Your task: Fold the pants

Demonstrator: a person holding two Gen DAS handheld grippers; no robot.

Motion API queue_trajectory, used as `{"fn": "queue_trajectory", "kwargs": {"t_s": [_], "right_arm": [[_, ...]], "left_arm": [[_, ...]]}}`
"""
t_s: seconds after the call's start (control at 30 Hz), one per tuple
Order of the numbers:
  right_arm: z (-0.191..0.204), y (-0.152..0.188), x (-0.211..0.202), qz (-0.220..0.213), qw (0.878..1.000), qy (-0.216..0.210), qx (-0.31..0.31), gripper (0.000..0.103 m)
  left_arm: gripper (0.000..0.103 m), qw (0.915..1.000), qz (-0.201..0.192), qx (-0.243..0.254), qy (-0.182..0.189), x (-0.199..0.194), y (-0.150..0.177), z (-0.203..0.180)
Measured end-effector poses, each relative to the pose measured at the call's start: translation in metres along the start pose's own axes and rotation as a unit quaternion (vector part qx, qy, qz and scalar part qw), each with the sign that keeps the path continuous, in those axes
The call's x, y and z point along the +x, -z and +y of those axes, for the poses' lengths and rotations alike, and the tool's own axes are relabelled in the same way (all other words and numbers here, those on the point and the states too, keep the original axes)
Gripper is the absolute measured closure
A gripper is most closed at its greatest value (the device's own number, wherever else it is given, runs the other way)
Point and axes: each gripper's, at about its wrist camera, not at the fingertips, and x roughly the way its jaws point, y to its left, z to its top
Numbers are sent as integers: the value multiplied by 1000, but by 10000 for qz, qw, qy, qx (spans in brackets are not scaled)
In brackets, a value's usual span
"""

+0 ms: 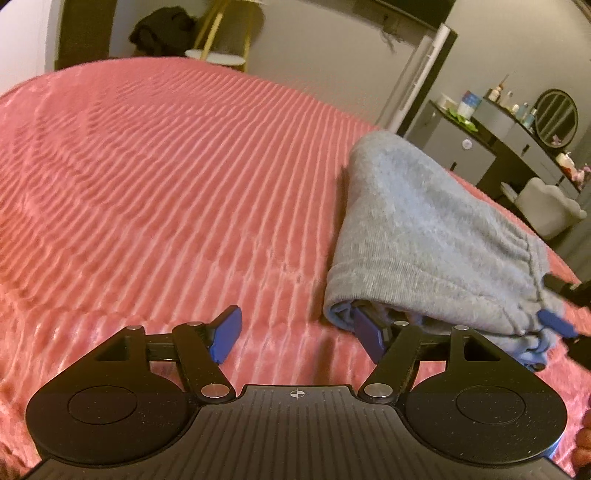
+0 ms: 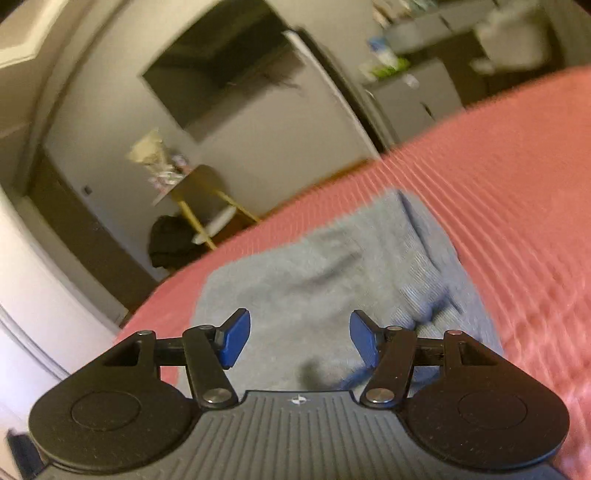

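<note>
The grey pants (image 1: 424,236) lie folded in a compact bundle on the pink ribbed bedspread (image 1: 166,166), at the right of the left wrist view. My left gripper (image 1: 299,334) is open and empty, low over the bedspread just left of the bundle; its right fingertip is at the bundle's near corner. In the right wrist view the pants (image 2: 314,273) lie right in front, and my right gripper (image 2: 301,338) is open and empty just above them. The right gripper's blue fingertip (image 1: 554,321) shows at the pants' waistband edge.
The bedspread (image 2: 498,192) covers the whole bed. Beyond it stand a gold-legged side table (image 1: 218,55) with dark clothing (image 1: 162,29) beside it, a dresser with bottles and a round mirror (image 1: 554,114), a white chair (image 1: 546,206), and a wall-mounted dark screen (image 2: 225,70).
</note>
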Motion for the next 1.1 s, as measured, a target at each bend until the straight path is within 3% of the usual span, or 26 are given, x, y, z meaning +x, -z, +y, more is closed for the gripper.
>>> {"fn": "queue_trajectory", "kwargs": {"t_s": [0.1,0.23,0.33,0.37,0.43,0.47,0.53,0.57,0.73,0.8,0.9,1.1], "right_arm": [[-18,6,-6,-86,9989,-261,378,52],[-22,11,-7,-46,9993,-288,220,52],[-21,15,-8,-7,9997,-224,54,51],[-18,19,-6,25,9998,-205,6,51],[-12,24,-10,97,9998,-128,-142,51],[-10,27,-11,163,9996,-102,-221,46],[-5,33,-17,361,9984,106,-411,25],[-1,38,-20,401,9975,200,-554,22],[18,55,-31,501,9841,1076,-1323,14],[22,61,-36,577,9823,1186,-1329,11],[28,72,-49,554,9808,1255,-1385,11],[57,98,-78,213,9570,1558,-2437,6]], "left_arm": [[29,9995,-30,3,300,-2,-9,-5],[22,9988,-311,-57,375,2,-25,-17],[18,9996,-211,106,159,21,-33,-24],[11,9996,-88,277,-18,30,-33,-27],[8,9975,147,624,-304,44,-32,-29],[8,9972,97,692,-280,43,-32,-27],[8,9964,14,809,-257,36,-29,-25],[8,9959,11,869,-233,33,-27,-24],[8,9939,18,1067,-262,20,-7,-17],[8,9921,235,1152,-445,19,-2,-23],[7,9904,246,1335,-274,10,3,-33],[7,9842,169,1757,-106,-14,22,-49]]}}
